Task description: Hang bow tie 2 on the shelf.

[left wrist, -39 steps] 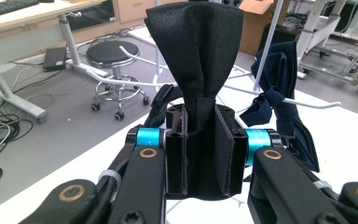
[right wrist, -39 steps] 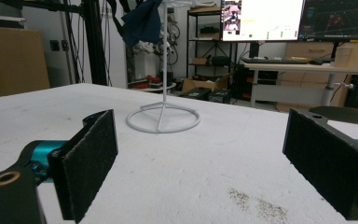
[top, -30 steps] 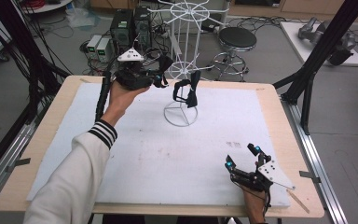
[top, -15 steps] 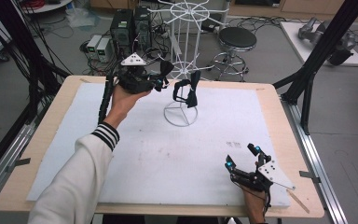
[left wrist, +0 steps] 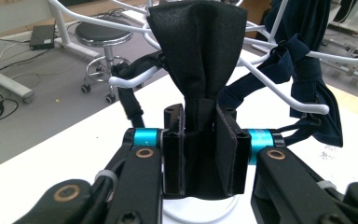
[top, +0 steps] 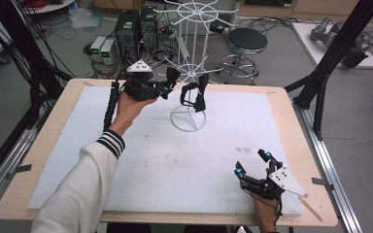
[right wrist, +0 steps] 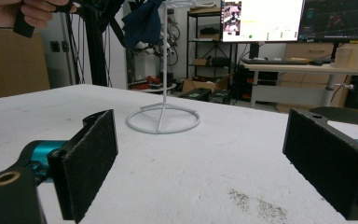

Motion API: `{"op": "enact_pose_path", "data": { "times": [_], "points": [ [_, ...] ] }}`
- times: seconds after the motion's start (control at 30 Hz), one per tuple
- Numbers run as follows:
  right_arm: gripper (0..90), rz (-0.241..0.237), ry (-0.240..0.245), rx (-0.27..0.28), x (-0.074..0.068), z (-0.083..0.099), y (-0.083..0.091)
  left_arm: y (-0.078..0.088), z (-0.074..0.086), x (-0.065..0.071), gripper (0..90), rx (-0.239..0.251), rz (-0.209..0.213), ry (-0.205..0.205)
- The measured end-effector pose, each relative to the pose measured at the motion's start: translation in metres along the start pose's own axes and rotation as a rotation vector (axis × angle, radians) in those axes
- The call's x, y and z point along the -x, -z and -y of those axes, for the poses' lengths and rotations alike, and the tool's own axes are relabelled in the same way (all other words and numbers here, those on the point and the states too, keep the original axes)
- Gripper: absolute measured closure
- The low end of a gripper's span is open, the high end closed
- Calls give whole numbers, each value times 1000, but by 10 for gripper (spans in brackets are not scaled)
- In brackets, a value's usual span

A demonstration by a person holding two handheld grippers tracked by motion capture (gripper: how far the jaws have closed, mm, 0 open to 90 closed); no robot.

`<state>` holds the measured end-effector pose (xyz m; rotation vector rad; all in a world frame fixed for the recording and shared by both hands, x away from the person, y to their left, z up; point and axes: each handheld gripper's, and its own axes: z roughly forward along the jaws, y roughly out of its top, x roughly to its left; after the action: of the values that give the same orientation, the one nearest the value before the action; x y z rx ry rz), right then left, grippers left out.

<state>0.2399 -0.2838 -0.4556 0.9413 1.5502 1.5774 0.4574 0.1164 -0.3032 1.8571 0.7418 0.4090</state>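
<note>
My left gripper [top: 172,80] is raised at the white wire rack [top: 188,119] at the back of the table. In the left gripper view its jaws [left wrist: 200,116] stand on either side of the knot of a black bow tie [left wrist: 198,46], with the pads against the fabric. These jaws have just been opening a little, and the tie is still between them. The tie's upper wing lies against the rack's arms. A navy bow tie [top: 196,94] hangs from a rack arm beside it. My right gripper [top: 251,162] rests open near the front right edge, its pads [right wrist: 91,154] wide apart with nothing between them.
The rack's ring base [right wrist: 163,119] stands on the white mat [top: 175,160] covering the wooden table. Beyond the table are a round stool [top: 245,41], computer cases, cables and black frame posts. Monitors on a desk show in the right gripper view.
</note>
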Motion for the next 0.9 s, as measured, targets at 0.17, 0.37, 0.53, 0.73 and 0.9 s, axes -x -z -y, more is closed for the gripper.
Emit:
{"op": "enact_pose_path", "data": {
  "times": [0.17,0.37,0.53,0.73,0.9],
  "points": [
    [95,0,0,1,0,0,0,0,2,0,537,-27,-44,-17],
    [95,1,6,5,1,0,0,5,10,-2,180,-27,-74,-51],
    [95,0,6,4,0,0,0,27,24,-2,146,25,-74,-78],
    [95,8,1,-4,0,0,0,64,43,-7,146,72,-100,-101],
    [95,6,5,-2,-1,0,0,92,67,-7,146,128,-126,-95]
  ]
}}
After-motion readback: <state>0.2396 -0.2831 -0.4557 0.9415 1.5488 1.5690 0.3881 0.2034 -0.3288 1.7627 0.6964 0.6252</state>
